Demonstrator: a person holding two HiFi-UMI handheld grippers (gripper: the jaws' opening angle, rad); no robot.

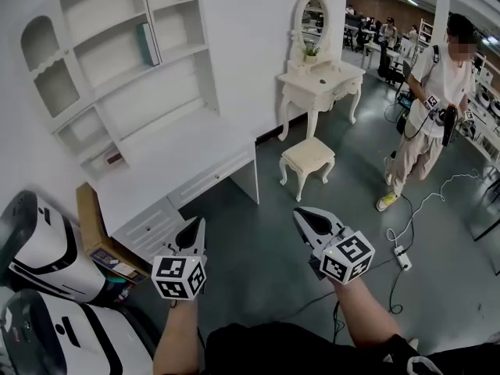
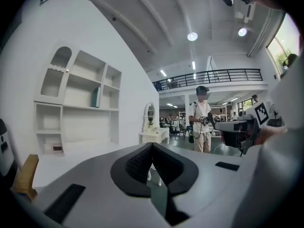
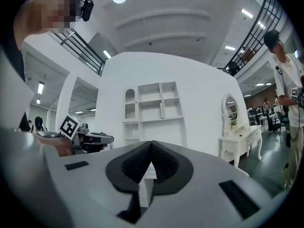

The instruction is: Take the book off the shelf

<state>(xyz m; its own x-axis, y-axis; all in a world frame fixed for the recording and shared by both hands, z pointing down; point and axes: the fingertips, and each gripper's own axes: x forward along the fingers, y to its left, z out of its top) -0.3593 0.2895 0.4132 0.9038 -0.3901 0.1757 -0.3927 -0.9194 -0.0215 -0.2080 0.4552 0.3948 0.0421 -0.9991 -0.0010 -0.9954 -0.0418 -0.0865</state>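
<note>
Here, the left tool (image 1: 198,225) has its two jaws pressed together with nothing between them, and its tip points toward the white surface (image 1: 168,170). The right tool (image 1: 301,214) is closed and empty in the same way. It is held near the left one but not touching it, above the dark floor (image 1: 250,244).

Both are well apart from the book (image 1: 146,44), a thin teal volume. It stands upright on the white shelf (image 1: 117,65), in an upper compartment, against the divider on that compartment's right side. The shelf rises from the back of the surface and leans on the white wall.

A small dark thing (image 1: 114,159) sits in a low compartment of the shelf; it may be a little box, but it is too small to tell. A brown cardboard box (image 1: 92,221) stands at the near end of the surface, and white machines (image 1: 43,252) stand beside it.

Farther right are a white dressing table (image 1: 320,80) with an oval mirror and a padded stool (image 1: 308,157) before it. Beyond those a person (image 1: 433,92) in a light shirt stands holding devices, with a cable trailing to a power strip (image 1: 403,259) on the floor.
</note>
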